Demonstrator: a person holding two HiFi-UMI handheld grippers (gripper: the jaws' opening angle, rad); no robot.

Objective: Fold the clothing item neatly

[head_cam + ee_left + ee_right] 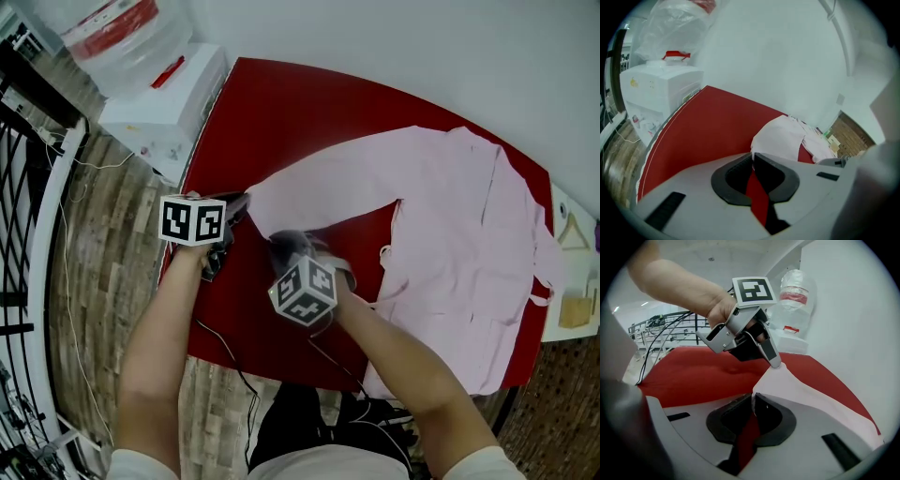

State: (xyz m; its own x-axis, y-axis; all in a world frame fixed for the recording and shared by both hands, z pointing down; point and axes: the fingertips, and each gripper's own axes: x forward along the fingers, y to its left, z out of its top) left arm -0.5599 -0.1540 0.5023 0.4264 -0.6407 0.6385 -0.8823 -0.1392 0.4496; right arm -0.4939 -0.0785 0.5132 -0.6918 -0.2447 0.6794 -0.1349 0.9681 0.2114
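Blur is seen over the right gripper [289, 247] in the head view, so its jaws are read from its own view, where they are pressed together on a thin edge of the sleeve [328, 192]. The left gripper [242, 204] is likewise closed tight, with the sleeve's end corner pinched at its tips. The pink garment [469, 234], soft and lightly creased, is spread flat across the right part of the smooth red cloth [281, 112], with its sleeve stretched leftward. Its near hem is partly covered by the right forearm [412, 375]. A white box [164, 112] is seen beside the table, and a crinkled clear plastic bag [122, 37] next to it is cut off at the top of the view
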